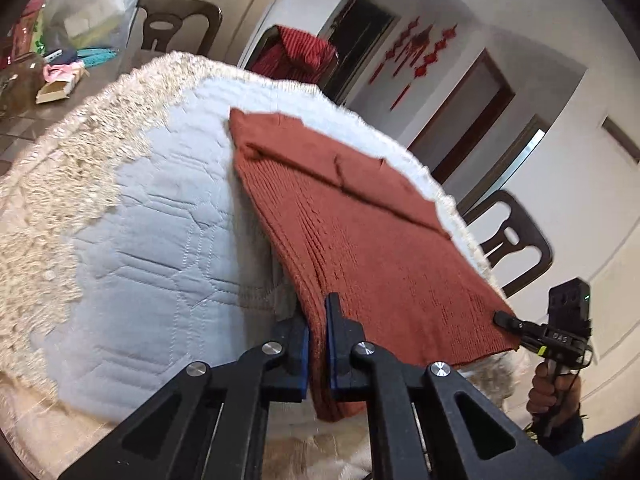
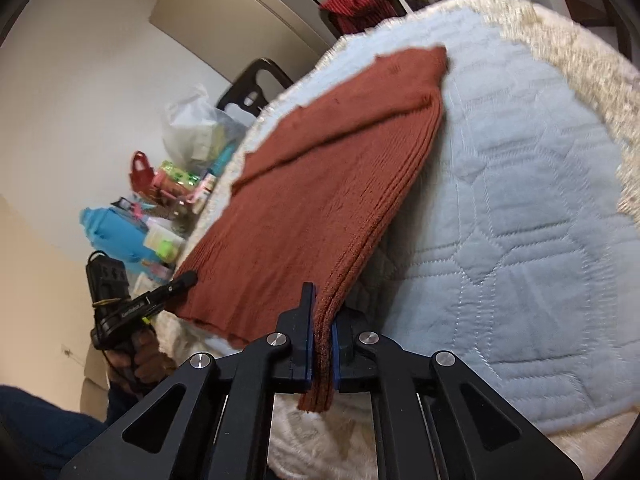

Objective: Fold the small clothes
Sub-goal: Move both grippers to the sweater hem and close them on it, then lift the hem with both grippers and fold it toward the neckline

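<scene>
Rust-red knit garment (image 1: 352, 216) lies on the quilted pad (image 1: 152, 208), stretching away from me; my left gripper (image 1: 319, 344) and right gripper (image 2: 322, 344) each pinch a near hem corner, so I judge the fold goes forward along its length

Left gripper (image 1: 318, 340) and right gripper (image 2: 322, 344) both clamped tight, pointing downward (each held by a hand (image 1: 554, 390) at its grip).
</scene>
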`<state>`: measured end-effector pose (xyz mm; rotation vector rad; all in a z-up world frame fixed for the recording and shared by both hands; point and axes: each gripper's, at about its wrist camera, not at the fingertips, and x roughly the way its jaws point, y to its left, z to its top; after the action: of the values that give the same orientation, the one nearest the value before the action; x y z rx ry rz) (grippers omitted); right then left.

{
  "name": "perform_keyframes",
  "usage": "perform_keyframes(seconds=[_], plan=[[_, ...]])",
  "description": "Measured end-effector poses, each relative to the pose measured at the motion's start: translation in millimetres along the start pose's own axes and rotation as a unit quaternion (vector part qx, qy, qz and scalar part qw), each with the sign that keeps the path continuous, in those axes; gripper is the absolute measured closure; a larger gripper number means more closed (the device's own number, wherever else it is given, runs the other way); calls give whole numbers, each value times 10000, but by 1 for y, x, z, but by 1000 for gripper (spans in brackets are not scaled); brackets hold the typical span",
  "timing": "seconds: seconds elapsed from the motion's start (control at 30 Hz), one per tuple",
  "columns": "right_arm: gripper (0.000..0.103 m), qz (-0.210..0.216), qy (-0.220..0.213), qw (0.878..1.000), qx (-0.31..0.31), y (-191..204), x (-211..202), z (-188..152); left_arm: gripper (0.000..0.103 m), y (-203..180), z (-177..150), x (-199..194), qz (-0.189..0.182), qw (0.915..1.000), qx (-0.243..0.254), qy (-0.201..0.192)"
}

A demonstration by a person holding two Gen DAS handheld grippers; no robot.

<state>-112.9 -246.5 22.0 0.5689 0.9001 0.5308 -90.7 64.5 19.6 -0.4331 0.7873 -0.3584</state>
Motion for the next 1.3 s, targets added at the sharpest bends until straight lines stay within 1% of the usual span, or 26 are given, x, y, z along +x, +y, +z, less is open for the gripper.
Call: perform_keyframes(seconds=[0.2,0.27,0.33,0.5,0.63,0.73,0.83,0.93,1.03,1.2,1.3], plan=[[97,61,-94,9998,154,-7,-20,-9,95,1,-11,-14,-304,9994,-188,30],[97,164,-136,9995,217,-7,-23,-9,95,0,-10,-16,-358,9991,-208,-15],[97,330,-214,9990,213,-6,-27,-7,95,0,-3,-18,-416,9988,-200,-141],[97,583,-493,9971,-28,5,-28,17,95,-5,30,-19,-503,9968,-47,-621],[97,740,-765,9942,-168,11,-23,49,95,-9,65,-8,-496,9947,21,-899],[97,757,-938,9925,-217,14,-17,79,95,-9,93,4,-504,9933,72,-1041],[97,688,-1003,9923,-248,14,-7,109,95,-6,123,21,-519,9929,25,-1071],[97,620,-1002,9928,-216,9,8,137,95,-2,145,42,-482,9937,-11,-1013],[97,521,-939,9942,17,-6,28,158,95,6,157,70,-306,9963,-102,-802],[97,259,-646,9965,472,-41,67,169,95,29,154,122,21,9988,-422,-228],[97,149,-513,9954,794,-63,81,170,95,33,155,133,89,9986,-506,-115]])
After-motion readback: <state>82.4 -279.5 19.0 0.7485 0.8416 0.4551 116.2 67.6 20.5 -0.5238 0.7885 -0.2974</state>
